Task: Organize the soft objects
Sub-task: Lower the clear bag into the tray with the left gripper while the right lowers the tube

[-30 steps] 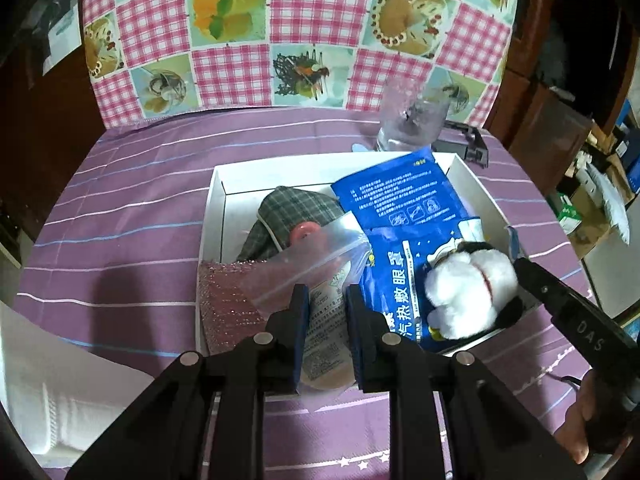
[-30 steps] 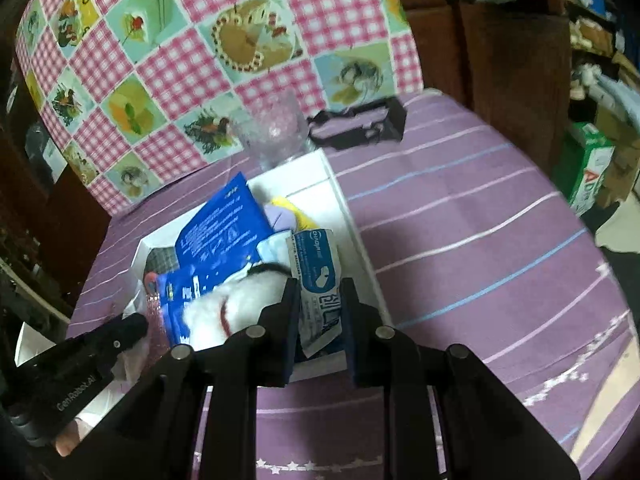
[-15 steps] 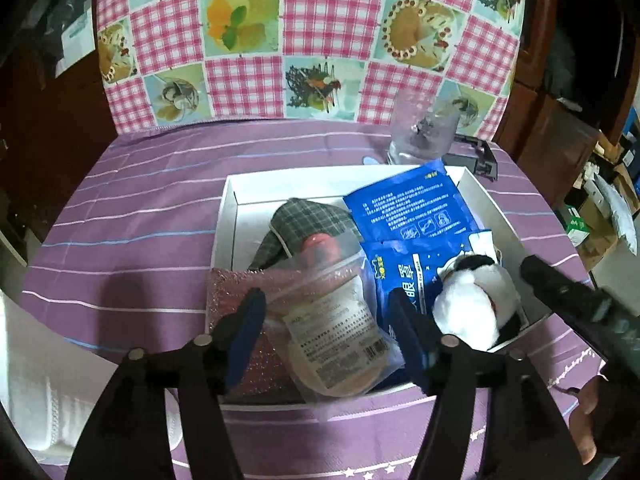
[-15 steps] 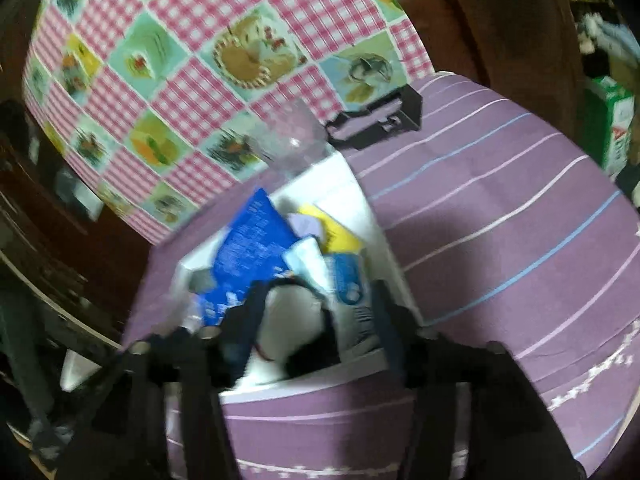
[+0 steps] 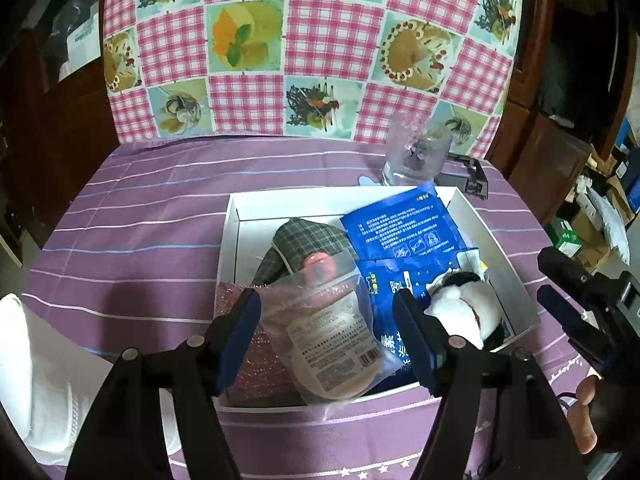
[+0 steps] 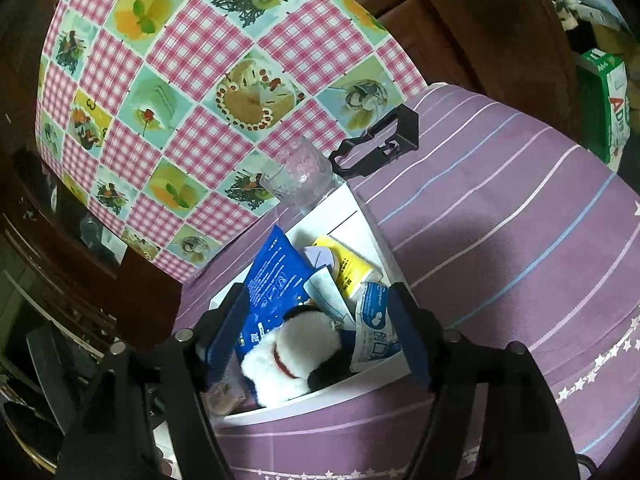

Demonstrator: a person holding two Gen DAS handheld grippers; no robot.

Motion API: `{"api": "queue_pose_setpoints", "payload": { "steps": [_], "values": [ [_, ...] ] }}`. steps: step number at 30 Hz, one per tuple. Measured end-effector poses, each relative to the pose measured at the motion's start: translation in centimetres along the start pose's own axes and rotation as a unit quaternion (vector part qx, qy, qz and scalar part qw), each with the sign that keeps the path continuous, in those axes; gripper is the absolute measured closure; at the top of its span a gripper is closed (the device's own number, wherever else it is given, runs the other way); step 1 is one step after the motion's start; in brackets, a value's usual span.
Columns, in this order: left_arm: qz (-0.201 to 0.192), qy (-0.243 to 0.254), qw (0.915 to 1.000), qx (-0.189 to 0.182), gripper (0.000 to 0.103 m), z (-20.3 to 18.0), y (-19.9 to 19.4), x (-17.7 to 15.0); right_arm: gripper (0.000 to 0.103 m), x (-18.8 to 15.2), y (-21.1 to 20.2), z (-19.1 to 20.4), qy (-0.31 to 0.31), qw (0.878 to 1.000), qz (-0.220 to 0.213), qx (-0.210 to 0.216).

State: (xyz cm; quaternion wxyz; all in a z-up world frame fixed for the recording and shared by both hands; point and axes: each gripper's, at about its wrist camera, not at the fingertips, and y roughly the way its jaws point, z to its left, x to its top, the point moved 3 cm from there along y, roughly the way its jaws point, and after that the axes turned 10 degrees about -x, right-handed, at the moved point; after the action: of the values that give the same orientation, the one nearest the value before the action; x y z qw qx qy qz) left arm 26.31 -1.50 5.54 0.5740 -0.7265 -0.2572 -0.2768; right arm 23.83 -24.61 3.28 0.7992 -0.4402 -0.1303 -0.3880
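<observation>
A white box (image 5: 492, 236) on the purple table holds soft things: a clear plastic pouch (image 5: 332, 328), a pink glittery cloth (image 5: 256, 364), a grey plaid item (image 5: 308, 240), blue packets (image 5: 400, 224) and a white and black plush toy (image 5: 464, 308). My left gripper (image 5: 326, 336) is open, its fingers either side of the pouch, which lies loose over the box's near edge. My right gripper (image 6: 316, 332) is open above the plush toy (image 6: 296, 356) and blue packets (image 6: 272, 276). A yellow packet (image 6: 348, 268) lies at the box's far end. The right gripper also shows in the left wrist view (image 5: 568, 304).
A clear textured glass (image 5: 416, 152) and a black clip (image 5: 468, 176) stand behind the box. A pink checkered cloth (image 5: 312, 52) rises behind the table. White padding (image 5: 36, 376) lies at the left. A green carton (image 6: 604, 100) sits beyond the table's right edge.
Both grippers have opened: the left let go of the clear pouch, the right let go of the white and blue packet. Both have drawn back and up from the box.
</observation>
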Motion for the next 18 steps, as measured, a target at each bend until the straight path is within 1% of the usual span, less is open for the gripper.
{"api": "queue_pose_setpoints", "payload": {
  "steps": [3, 5, 6, 7, 9, 14, 18],
  "values": [
    [-0.009, 0.004, 0.9999, 0.014, 0.034, 0.0, -0.3, 0.1, 0.031, -0.1, 0.1, 0.1, -0.004, 1.000, 0.001, -0.004],
    [-0.012, 0.007, 0.9997, 0.019, 0.031, -0.1, -0.5, 0.1, 0.031, -0.3, 0.1, 0.4, -0.015, 1.000, 0.000, -0.009],
    [-0.012, 0.007, 0.9998, 0.016, 0.027, -0.1, -0.6, 0.1, 0.031, -0.4, 0.1, 0.6, -0.022, 1.000, -0.001, -0.012],
    [-0.013, 0.006, 0.9998, 0.012, 0.024, 0.0, -0.6, 0.1, 0.031, -0.5, 0.1, 0.8, -0.027, 1.000, -0.002, -0.015],
    [-0.014, 0.000, 0.9999, 0.008, 0.024, 0.1, -0.7, 0.2, 0.031, -0.7, 0.1, 1.2, -0.043, 0.999, -0.004, -0.019],
    [-0.028, -0.014, 0.9994, 0.016, 0.024, 0.7, -1.5, 0.4, 0.031, -1.3, -0.3, 2.6, -0.092, 0.995, -0.005, -0.037],
    [-0.028, -0.013, 0.9995, 0.009, 0.024, 0.5, -2.0, 0.4, 0.031, -2.0, -0.3, 3.8, -0.129, 0.990, 0.007, -0.059]
  ]
}}
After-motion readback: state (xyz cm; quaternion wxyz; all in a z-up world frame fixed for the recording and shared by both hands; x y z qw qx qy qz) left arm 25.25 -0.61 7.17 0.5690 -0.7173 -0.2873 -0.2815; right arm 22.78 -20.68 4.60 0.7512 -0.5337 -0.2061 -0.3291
